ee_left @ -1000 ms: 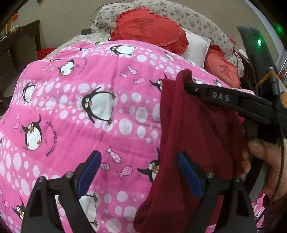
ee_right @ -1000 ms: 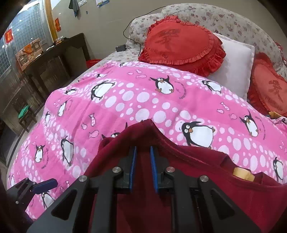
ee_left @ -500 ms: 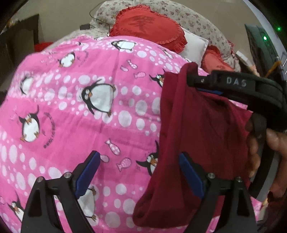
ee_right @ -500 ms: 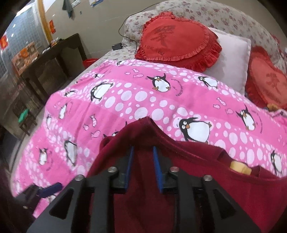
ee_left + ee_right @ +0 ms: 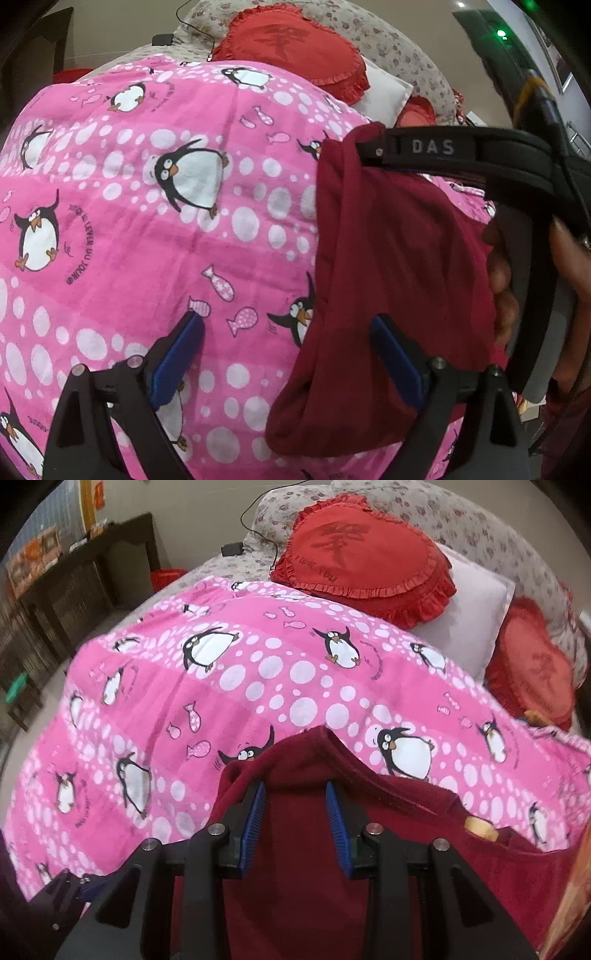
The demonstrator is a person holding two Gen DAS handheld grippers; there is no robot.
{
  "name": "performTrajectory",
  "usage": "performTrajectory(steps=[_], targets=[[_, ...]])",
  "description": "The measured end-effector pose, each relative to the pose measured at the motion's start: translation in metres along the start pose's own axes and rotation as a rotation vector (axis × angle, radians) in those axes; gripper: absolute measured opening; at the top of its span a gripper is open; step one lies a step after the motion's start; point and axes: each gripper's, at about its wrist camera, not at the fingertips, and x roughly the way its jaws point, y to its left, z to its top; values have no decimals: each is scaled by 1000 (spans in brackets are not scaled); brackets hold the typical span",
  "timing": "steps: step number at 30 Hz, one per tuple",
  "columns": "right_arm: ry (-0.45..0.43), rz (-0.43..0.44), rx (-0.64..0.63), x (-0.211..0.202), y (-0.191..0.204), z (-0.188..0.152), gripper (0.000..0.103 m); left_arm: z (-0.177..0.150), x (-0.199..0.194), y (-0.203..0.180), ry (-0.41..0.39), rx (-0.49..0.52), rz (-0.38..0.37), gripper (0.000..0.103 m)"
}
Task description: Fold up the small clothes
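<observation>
Covering the bed – a pink penguin blanket [image 5: 280, 686]; red heart cushions [image 5: 365, 557] behind.

Maroon garment [image 5: 388, 258] draped, perhaps folded.

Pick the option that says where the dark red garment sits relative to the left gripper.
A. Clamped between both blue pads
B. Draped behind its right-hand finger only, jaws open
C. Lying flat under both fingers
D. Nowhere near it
B: in the left wrist view the left gripper stands wide open over the pink penguin blanket, and the dark red garment hangs past its right-hand finger only.
</observation>
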Motion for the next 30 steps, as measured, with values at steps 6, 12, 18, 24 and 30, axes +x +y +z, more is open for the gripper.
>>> performTrajectory(steps=[6,12,18,24,30], targets=[[-35,38,3,-20,-4,-3,15,0,2,1,-1,5,12,96],[54,122,-14,-6,16,-5,59,-1,3,-2,-1,7,20,96],[78,-7,-72,16,36,-12,59,0,3,-1,-3,15,24,96],[54,6,-54,18,23,-15,42,3,4,-3,-8,17,30,96],[4,110,-64,-1,4,-17,2,8,4,-10,-15,30,21,96]])
